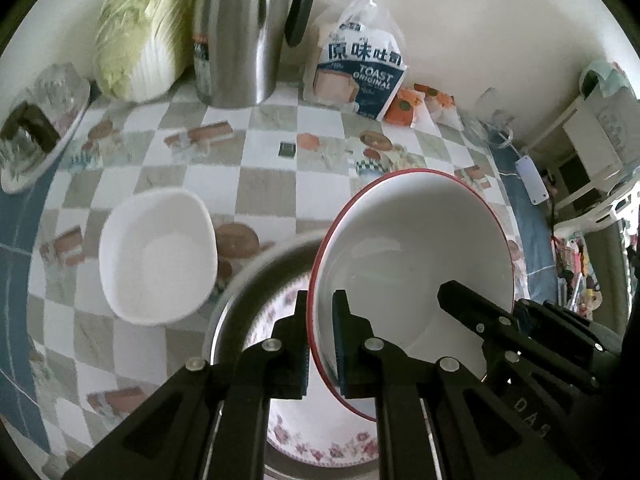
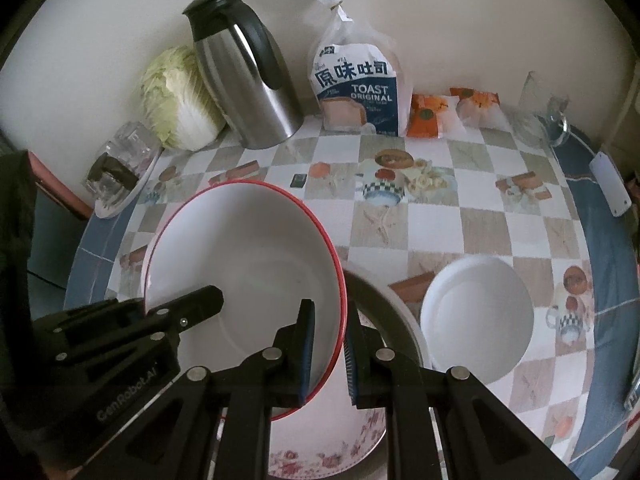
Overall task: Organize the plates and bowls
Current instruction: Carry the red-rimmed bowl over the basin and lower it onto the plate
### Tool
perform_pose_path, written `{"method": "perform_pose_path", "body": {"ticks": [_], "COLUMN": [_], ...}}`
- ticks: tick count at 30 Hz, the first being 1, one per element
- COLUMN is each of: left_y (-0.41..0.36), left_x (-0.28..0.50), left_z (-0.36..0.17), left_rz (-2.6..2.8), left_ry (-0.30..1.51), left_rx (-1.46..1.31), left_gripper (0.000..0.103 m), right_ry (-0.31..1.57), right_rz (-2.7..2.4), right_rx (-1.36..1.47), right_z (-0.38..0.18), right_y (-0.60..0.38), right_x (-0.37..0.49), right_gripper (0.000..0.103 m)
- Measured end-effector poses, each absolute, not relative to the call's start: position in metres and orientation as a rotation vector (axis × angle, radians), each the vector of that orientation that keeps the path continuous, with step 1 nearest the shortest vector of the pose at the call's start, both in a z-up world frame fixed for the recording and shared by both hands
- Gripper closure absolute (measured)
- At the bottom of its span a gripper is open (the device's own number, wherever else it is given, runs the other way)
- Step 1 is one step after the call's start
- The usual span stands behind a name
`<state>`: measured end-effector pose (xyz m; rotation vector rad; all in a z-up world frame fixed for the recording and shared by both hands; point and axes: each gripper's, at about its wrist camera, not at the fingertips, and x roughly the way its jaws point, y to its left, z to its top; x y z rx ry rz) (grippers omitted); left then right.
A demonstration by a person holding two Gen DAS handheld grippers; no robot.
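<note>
A large white bowl with a red rim (image 1: 412, 248) (image 2: 244, 248) hangs tilted above the table, held from two sides. My left gripper (image 1: 322, 344) is shut on its rim on one side. My right gripper (image 2: 329, 354) is shut on the opposite rim, one pad inside the bowl and one outside. Each view shows the other gripper's finger reaching into the bowl. Right under the bowl lies a basin with a floral pattern inside (image 1: 320, 448) (image 2: 320, 452) and a grey rim, partly hidden. A smaller plain white bowl (image 1: 156, 256) (image 2: 476, 316) stands on the checked tablecloth beside the basin.
Along the wall at the back stand a steel thermos jug (image 1: 244, 32), a cabbage (image 1: 140, 36), a bag of toast (image 1: 360, 76) and orange packets (image 1: 416, 104). A plate with glasses (image 1: 36, 132) sits at the table's edge. The cloth has a blue border (image 2: 600, 280).
</note>
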<state>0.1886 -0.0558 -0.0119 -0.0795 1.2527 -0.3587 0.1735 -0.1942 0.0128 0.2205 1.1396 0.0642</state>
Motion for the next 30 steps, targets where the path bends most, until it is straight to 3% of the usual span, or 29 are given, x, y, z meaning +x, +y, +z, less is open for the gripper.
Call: {"method": "perform_pose_path", "body": {"ticks": [30], "left_y": [-0.036], "left_x": [0.147], "left_z": [-0.044], "left_rz": [-0.338], "left_ry": [1.258], "left_rx": [-0.122], "left_gripper": [0.093], "right_ry": [1.128], "right_rz": [0.083], "right_rx": [0.281], "right_z": [-0.024], "right_y": [-0.179], "right_x": [0.125], "right_gripper": [0.088]}}
